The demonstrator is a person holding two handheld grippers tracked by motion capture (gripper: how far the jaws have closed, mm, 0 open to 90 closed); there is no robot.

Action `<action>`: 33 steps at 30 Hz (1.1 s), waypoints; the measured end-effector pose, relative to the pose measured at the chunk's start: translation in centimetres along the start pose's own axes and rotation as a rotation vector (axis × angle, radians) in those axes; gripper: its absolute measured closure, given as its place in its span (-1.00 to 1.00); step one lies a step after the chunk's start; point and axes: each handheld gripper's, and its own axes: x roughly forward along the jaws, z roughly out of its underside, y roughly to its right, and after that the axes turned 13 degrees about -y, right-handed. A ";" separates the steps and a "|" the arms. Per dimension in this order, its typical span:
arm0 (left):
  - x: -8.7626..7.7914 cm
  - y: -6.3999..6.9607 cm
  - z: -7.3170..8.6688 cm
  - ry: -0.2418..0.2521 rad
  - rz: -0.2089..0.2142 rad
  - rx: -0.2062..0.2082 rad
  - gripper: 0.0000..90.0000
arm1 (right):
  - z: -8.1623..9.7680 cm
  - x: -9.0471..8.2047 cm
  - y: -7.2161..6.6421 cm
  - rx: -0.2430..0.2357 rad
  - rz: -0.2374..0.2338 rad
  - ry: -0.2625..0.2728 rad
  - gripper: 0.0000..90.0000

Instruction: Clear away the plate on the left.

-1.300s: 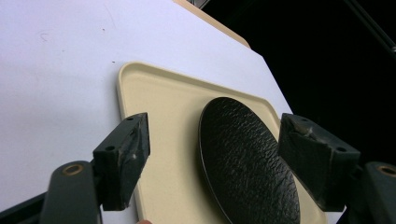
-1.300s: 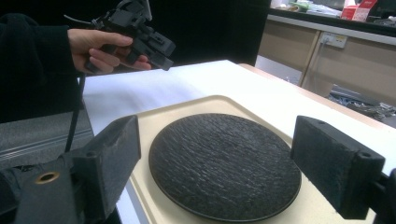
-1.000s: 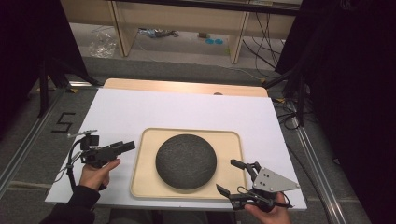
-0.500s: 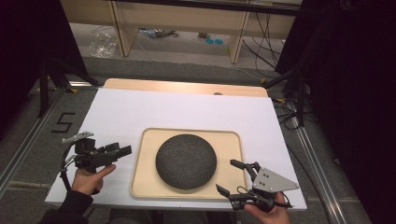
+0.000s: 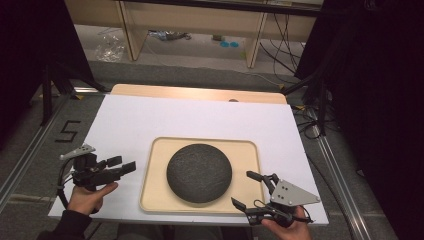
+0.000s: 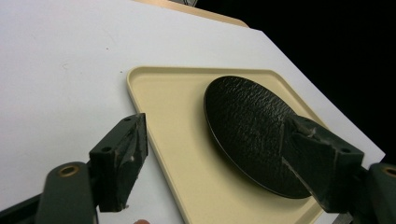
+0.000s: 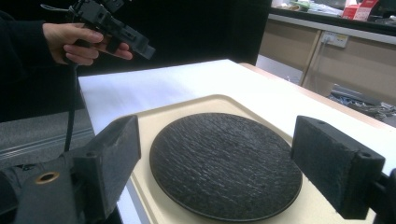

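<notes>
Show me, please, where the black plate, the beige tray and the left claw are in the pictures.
black plate (image 5: 199, 172): high view, centre of its textured top.
beige tray (image 5: 155, 172): high view, bare floor left of the plate.
left claw (image 5: 122, 166): high view, midway between its fingertips.

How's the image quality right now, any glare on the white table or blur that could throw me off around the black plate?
High view: white table evenly lit, no harsh glare; surroundings dark; black plate reads clearly on the tray. Left gripper view: plate texture sharp, own jaws slightly soft at the bottom, table bright but not blown out. Right gripper view: near jaws soft, plate fairly sharp, background shelves blurred.
</notes>
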 end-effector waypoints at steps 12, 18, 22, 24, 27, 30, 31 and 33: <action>-0.9 0.6 0.9 -0.009 -0.013 0.045 -0.48 | 0.0 -0.1 -0.1 0.002 0.012 -0.013 -0.62; -1.1 0.9 1.6 -0.030 -0.016 0.062 -0.48 | 0.0 -0.1 0.0 0.001 0.012 -0.015 -0.62; -1.2 1.2 1.8 -0.032 -0.013 0.072 -0.48 | 0.0 -0.1 -0.1 -0.001 0.012 -0.015 -0.62; -1.3 1.4 2.0 -0.033 -0.013 0.075 -0.48 | 0.0 -0.1 0.0 -0.006 0.003 -0.023 -0.62; -1.4 1.7 2.3 -0.033 0.001 0.069 -0.48 | 0.0 -0.2 0.0 -0.001 0.006 -0.024 -0.62; -1.4 2.2 2.5 -0.041 -0.001 0.087 -0.48 | 0.0 -0.1 -0.1 -0.004 -0.001 -0.020 -0.62; -1.4 2.4 2.6 -0.039 0.006 0.087 -0.48 | 0.0 -0.1 0.0 -0.004 0.001 -0.021 -0.62; -1.5 2.6 2.7 -0.042 0.010 0.095 -0.48 | 0.0 -0.1 0.0 -0.006 0.001 -0.022 -0.62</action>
